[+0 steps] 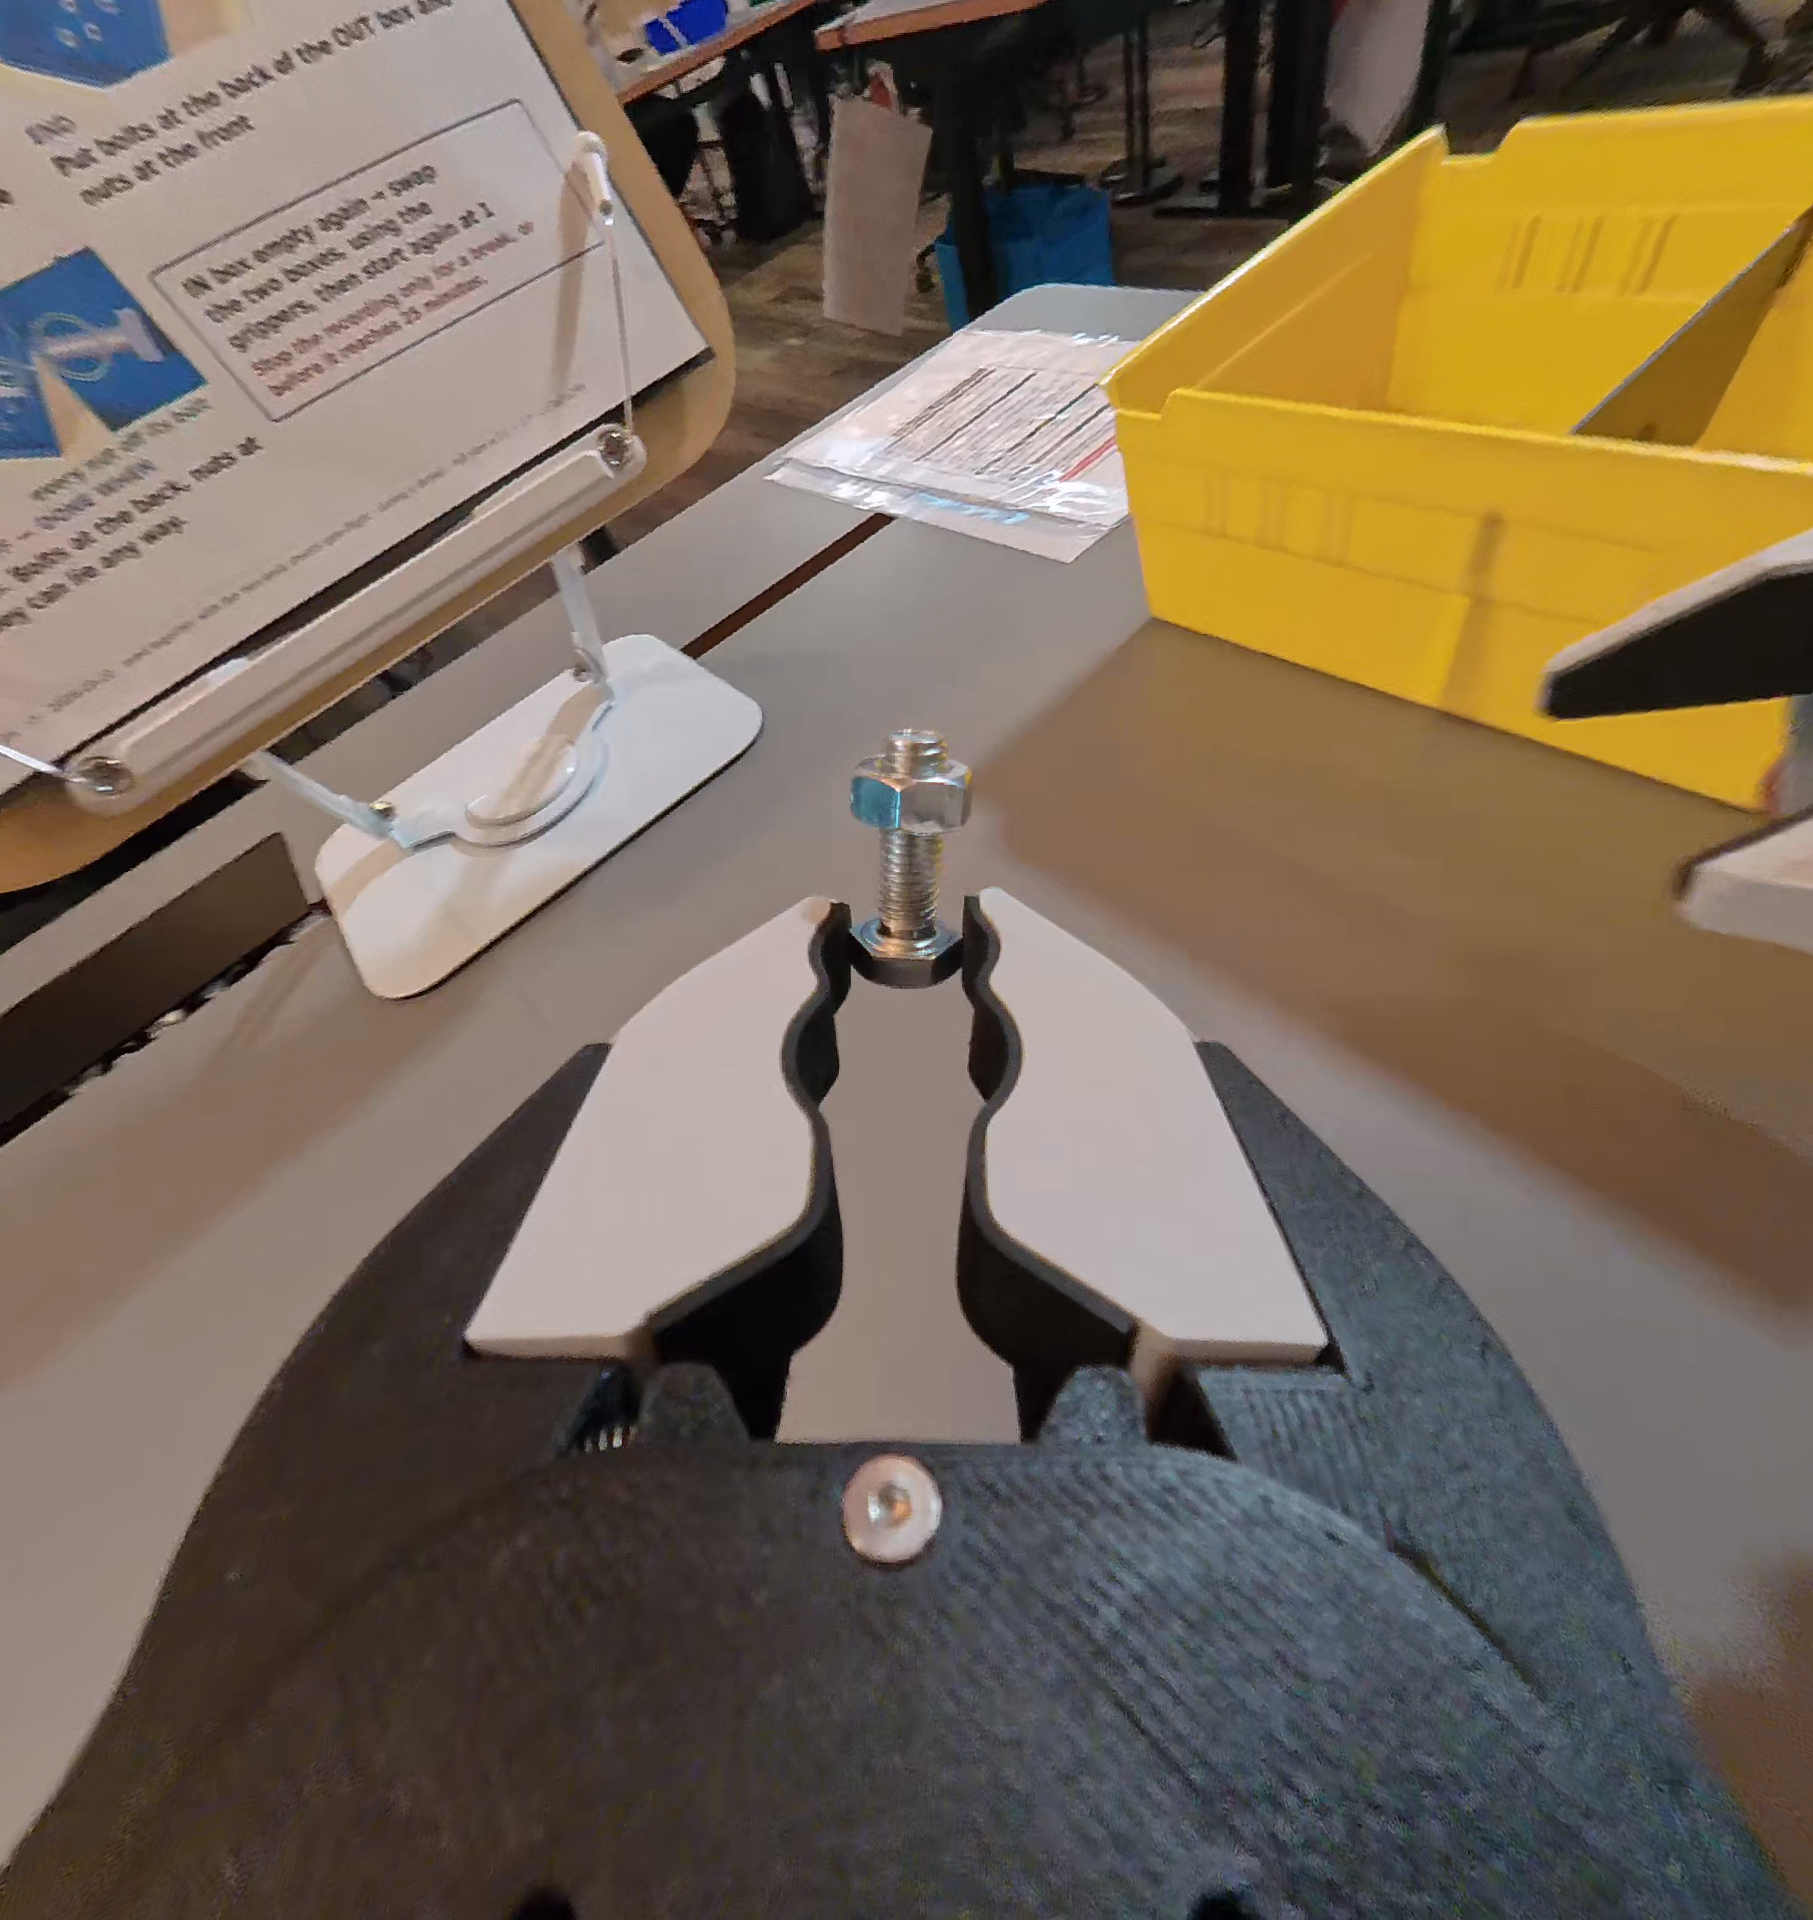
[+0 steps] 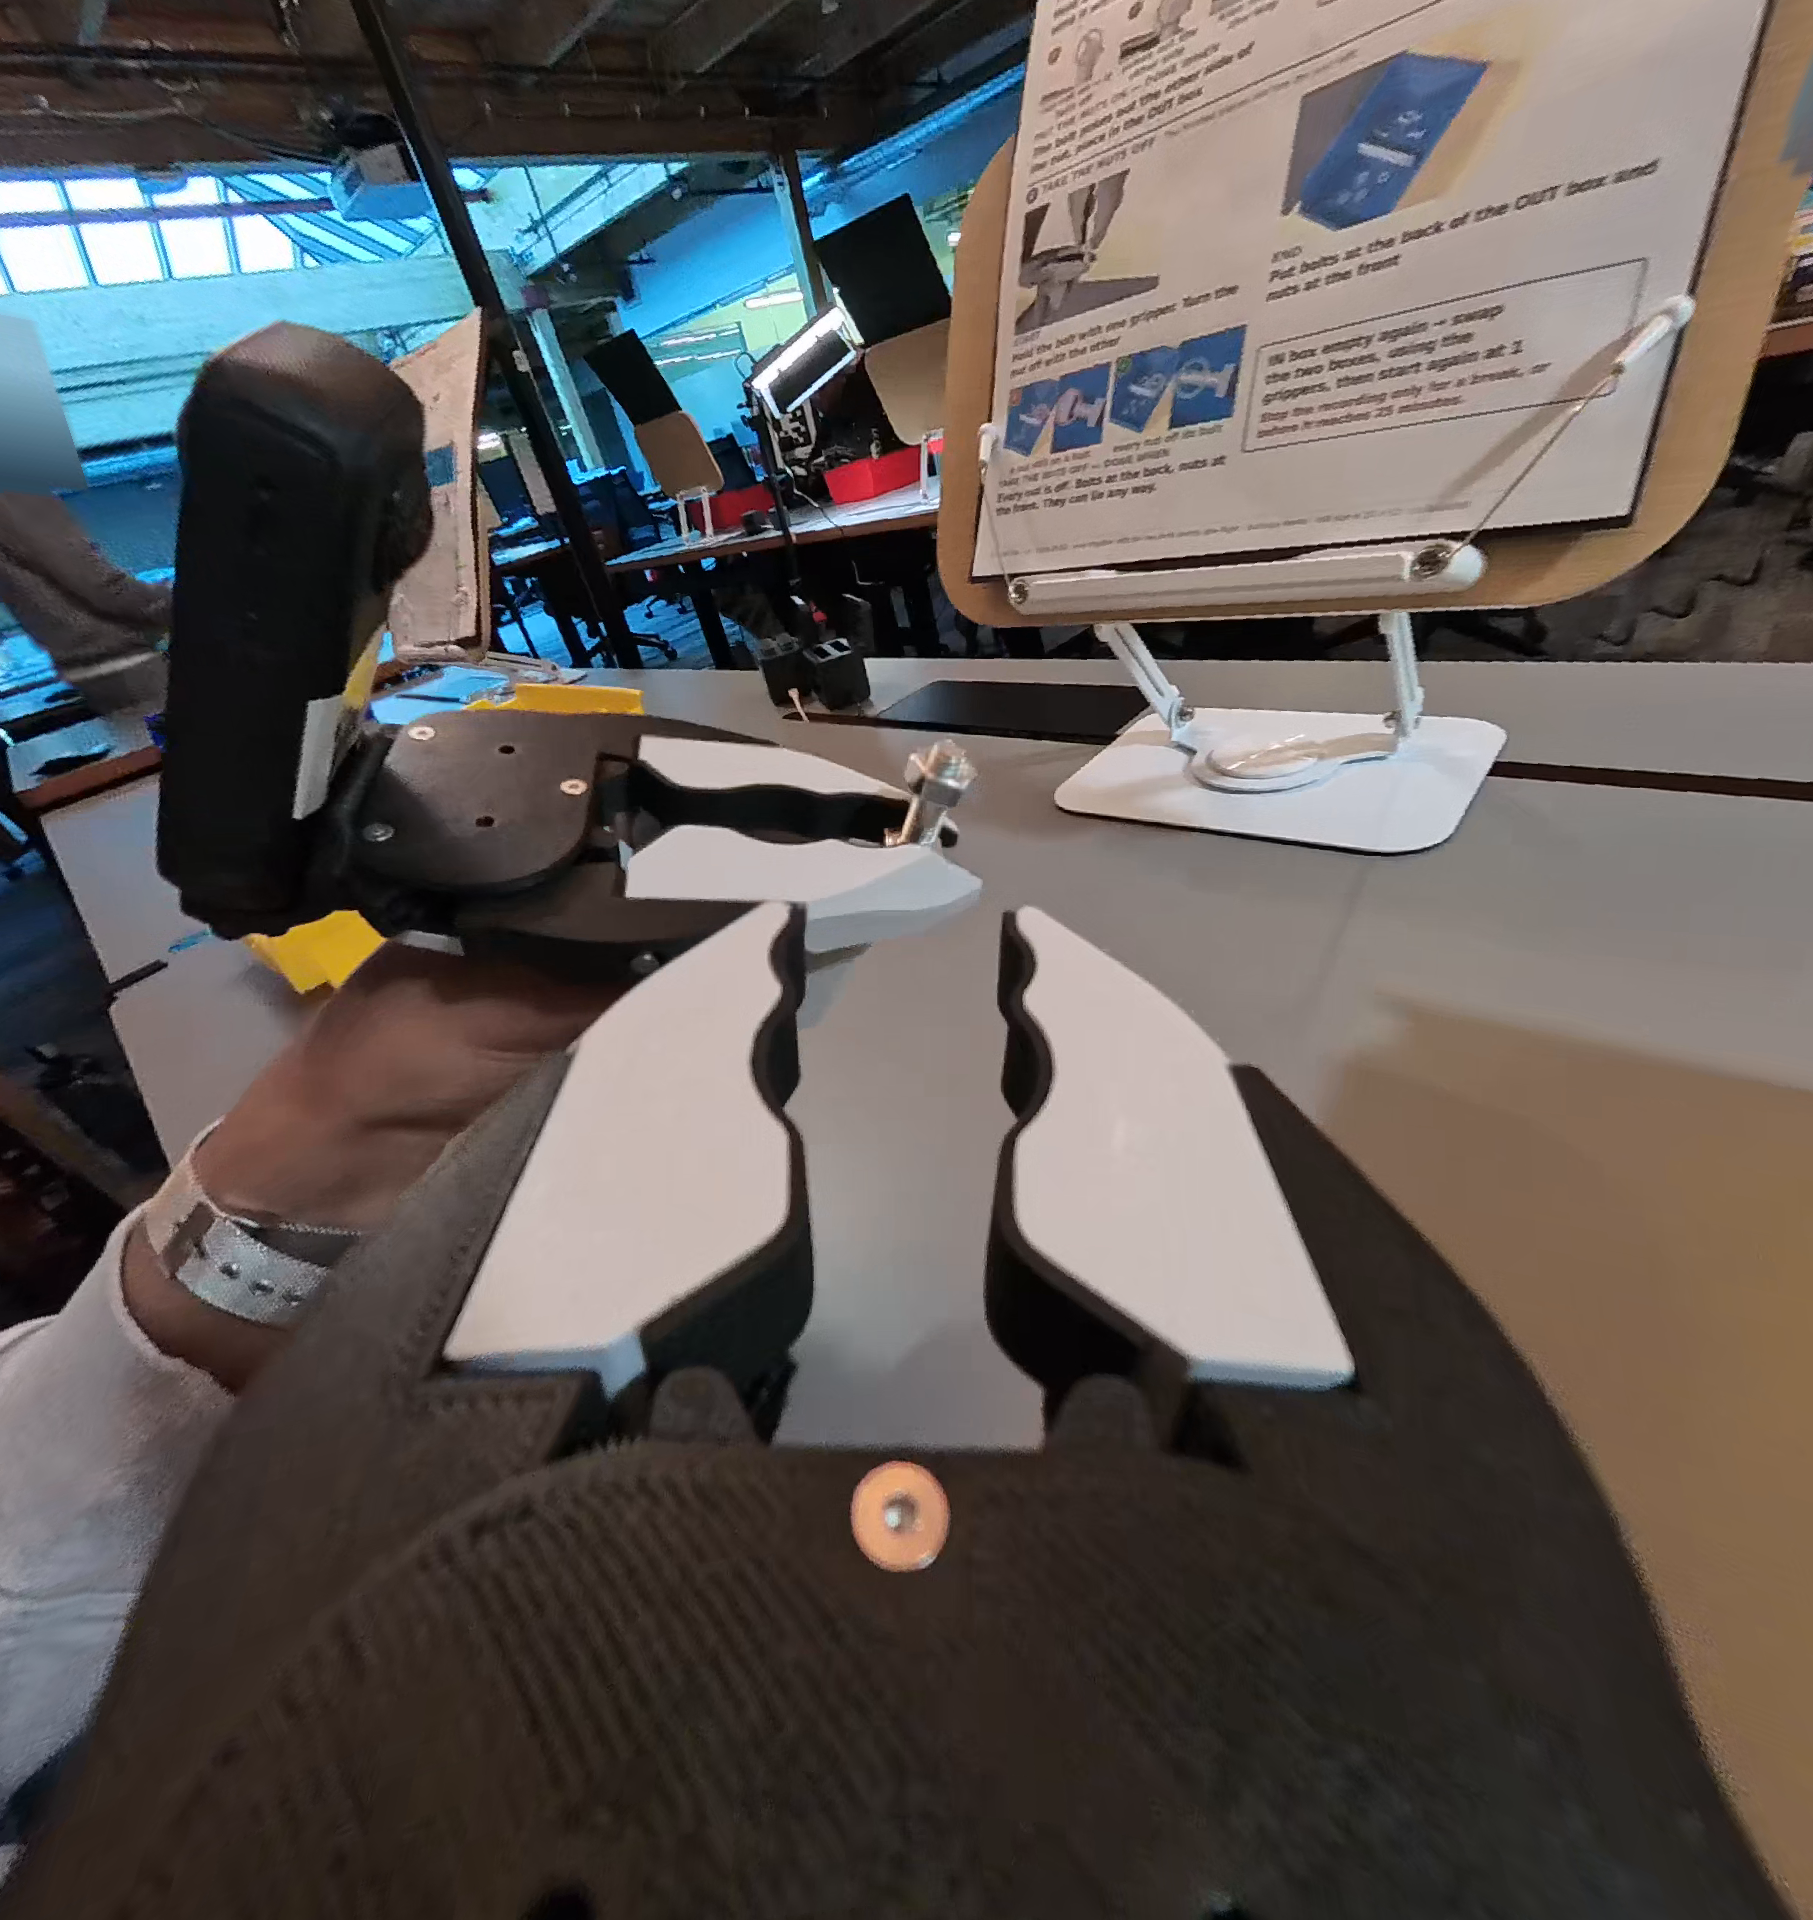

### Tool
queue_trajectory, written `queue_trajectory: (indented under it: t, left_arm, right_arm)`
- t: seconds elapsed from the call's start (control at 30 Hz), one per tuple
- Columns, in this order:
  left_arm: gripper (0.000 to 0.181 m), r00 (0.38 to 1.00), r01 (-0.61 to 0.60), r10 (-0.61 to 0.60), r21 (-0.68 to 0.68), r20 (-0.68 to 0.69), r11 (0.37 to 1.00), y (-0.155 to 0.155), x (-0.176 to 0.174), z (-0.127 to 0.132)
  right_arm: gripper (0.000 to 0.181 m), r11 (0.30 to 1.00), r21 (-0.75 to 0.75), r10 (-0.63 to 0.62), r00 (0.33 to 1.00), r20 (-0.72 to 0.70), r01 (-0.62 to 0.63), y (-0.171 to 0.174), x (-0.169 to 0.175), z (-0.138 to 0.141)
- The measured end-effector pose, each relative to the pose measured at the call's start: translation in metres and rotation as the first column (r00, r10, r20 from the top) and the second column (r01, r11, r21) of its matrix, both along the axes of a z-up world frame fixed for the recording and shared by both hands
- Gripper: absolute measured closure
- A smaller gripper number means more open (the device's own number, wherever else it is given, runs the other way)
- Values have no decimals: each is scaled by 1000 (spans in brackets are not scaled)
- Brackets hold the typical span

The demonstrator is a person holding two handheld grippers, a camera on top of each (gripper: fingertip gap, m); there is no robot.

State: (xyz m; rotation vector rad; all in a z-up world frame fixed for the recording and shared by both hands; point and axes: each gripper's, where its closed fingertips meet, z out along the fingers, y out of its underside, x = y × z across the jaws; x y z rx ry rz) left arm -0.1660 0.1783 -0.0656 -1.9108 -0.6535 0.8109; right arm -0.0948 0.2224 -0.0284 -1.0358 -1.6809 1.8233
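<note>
Grey surface [image 1: 1297,935]: left tongs [image 1: 900,940] pinch an upright bolt [image 1: 907,862] by its head, nut [image 1: 910,790] on top; right tongs [image 2: 900,935] spread, just beside.

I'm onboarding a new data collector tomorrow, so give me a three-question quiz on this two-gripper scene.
1. What does the left gripper grip?
2. True or false: the right gripper holds a nut.
3. Which stands right of the bolt in the left wrist view: (a) white document stand, (b) yellow plastic divided bin?

Key: 1. The head of a silver steel bolt, upright, silver hex nut near its top. 2. False; it is open and empty. 3. b.
</note>
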Motion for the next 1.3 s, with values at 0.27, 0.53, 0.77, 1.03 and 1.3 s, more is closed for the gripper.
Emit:
queue_trajectory:
  t: [0.27, 0.53, 0.77, 1.03, 1.3]
  left_arm:
    - [160, 992, -98, 85, -132, -96, 986, -7, 1, -12]
    - [160, 984, -108, 77, -197, -159, 974, -4, 18, -2]
    - [160, 997, 73, -74, 125, 7, 990, 14, 41, 7]
    - [160, 991, 45, -101, 495, 87, 868, -18, 68, -3]
    - [160, 971, 142, -226, 592, 71, 793, -28, 94, -3]
  right_arm:
    - [145, 999, 36, 2, 1000, -15, -1, 16, 20, -2]
    - [144, 999, 15, 44, 998, -39, -44, 11, 27, 8]
    - [144, 983, -168, 63, 996, -67, -73, 2, 17, 32]
    - [147, 974, -202, 78, 991, -104, -98, -3, 25, 14]
    - [148, 964, -51, 262, 965, 2, -261, -44, 35, -30]
